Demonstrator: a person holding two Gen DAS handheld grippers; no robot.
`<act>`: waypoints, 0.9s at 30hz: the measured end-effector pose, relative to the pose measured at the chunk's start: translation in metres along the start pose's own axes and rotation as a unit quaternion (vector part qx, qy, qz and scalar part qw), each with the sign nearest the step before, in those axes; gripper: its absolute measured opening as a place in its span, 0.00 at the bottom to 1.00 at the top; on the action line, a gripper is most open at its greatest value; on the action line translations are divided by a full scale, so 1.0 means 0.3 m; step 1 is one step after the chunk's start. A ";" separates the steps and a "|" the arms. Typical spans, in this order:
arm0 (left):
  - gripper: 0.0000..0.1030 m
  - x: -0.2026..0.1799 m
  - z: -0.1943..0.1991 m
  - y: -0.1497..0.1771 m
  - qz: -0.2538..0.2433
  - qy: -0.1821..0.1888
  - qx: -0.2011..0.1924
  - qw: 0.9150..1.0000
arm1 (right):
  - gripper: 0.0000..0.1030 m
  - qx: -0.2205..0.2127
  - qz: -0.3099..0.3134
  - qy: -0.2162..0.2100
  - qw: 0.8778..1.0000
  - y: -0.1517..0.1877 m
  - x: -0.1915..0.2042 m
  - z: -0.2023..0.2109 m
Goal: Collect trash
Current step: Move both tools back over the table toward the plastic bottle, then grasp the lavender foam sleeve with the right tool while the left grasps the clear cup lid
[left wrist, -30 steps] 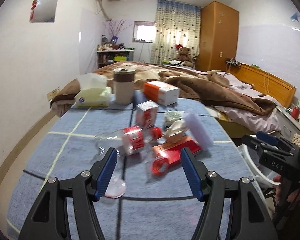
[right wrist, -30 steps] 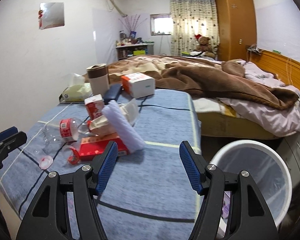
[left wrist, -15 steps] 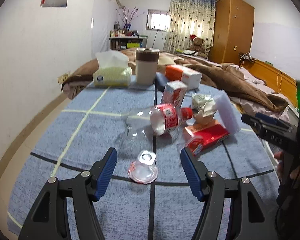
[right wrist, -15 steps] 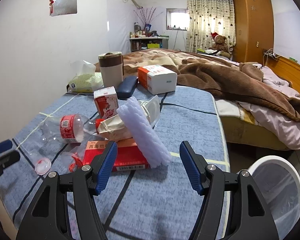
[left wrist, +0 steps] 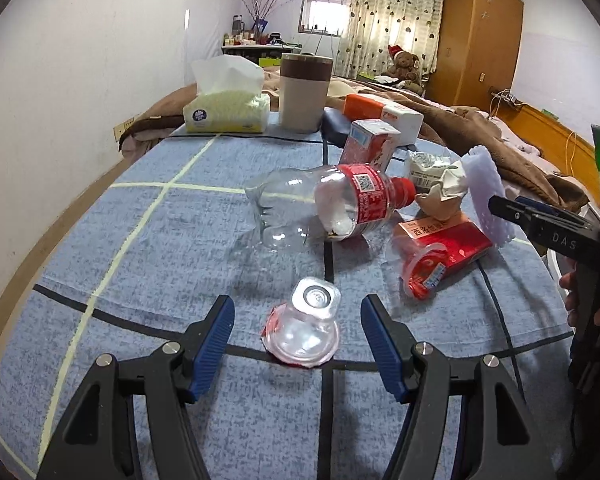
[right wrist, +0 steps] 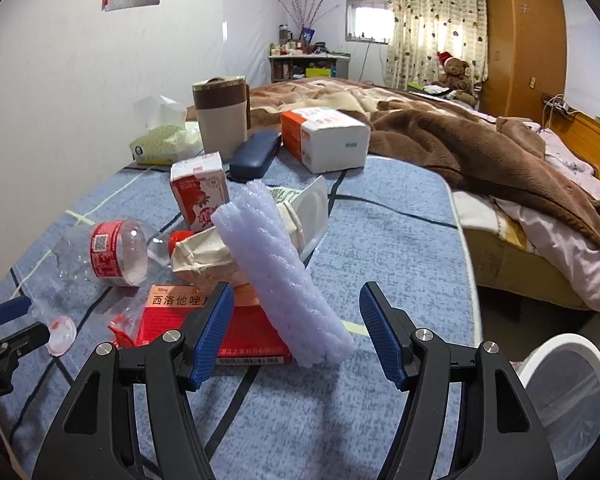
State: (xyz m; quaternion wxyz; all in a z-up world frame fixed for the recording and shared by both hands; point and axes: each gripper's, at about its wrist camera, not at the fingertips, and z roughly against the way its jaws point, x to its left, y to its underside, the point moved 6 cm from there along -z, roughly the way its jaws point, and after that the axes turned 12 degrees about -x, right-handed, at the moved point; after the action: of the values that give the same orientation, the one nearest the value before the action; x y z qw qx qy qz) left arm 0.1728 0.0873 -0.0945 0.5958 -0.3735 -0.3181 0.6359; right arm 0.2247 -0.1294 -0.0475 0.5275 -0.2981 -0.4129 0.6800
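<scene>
- The left gripper [left wrist: 296, 334] had been brought lower and closer since a second before; an upturned clear cup [left wrist: 306, 320] was now framed between its parted, empty jaws.
- The right gripper [right wrist: 296, 334] had been swung in over the purple foam roll [right wrist: 280, 268], jaws apart, nothing gripped.
- Trash was heaped on the blue checked cloth [left wrist: 160, 248]; a white bin [right wrist: 568, 392] was seen beside it.

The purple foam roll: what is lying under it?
The foam roll leans on a crumpled paper bag and a red box. Its own bulk hides whatever else lies beneath it.
</scene>
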 end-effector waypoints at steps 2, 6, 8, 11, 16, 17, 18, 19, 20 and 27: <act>0.65 0.000 -0.020 0.004 -0.003 -0.001 0.009 1.000 | 0.65 0.003 0.001 0.001 1.000 0.005 0.001 -0.008; 0.55 -0.001 -0.044 0.016 0.005 0.005 0.019 1.000 | 0.65 0.009 0.004 -0.005 1.000 0.011 0.009 -0.021; 0.50 -0.004 -0.051 0.022 0.007 0.010 0.025 1.000 | 0.65 0.016 0.009 -0.004 1.000 0.013 0.011 -0.033; 0.43 -0.004 -0.057 0.029 0.011 0.012 0.029 0.999 | 0.65 0.019 -0.004 -0.008 1.000 0.011 0.002 -0.044; 0.35 0.003 -0.058 0.025 0.015 0.010 0.026 0.999 | 0.65 0.024 -0.016 -0.009 1.000 0.020 -0.004 -0.047; 0.35 0.004 -0.058 0.024 0.014 0.008 0.026 1.000 | 0.64 0.022 -0.017 -0.010 1.000 0.019 -0.005 -0.048; 0.35 0.004 -0.057 0.025 0.012 0.005 0.025 1.000 | 0.62 0.019 -0.019 -0.011 1.000 0.017 -0.004 -0.046; 0.35 0.005 -0.059 0.025 0.012 0.005 0.026 1.000 | 0.57 0.017 -0.018 -0.010 1.000 0.015 -0.004 -0.045; 0.35 0.006 -0.058 0.026 0.012 0.005 0.026 1.000 | 0.51 0.017 -0.015 -0.007 1.000 0.016 -0.002 -0.044; 0.35 0.004 -0.054 0.019 0.015 0.004 0.020 1.000 | 0.28 0.017 -0.012 -0.008 1.000 0.018 0.003 -0.040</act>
State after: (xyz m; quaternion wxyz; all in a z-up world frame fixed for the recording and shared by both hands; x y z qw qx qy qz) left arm 0.1837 0.0875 -0.1078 0.5949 -0.3687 -0.2971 0.6496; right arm 0.2321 -0.1262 -0.0580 0.5373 -0.2789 -0.4085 0.6831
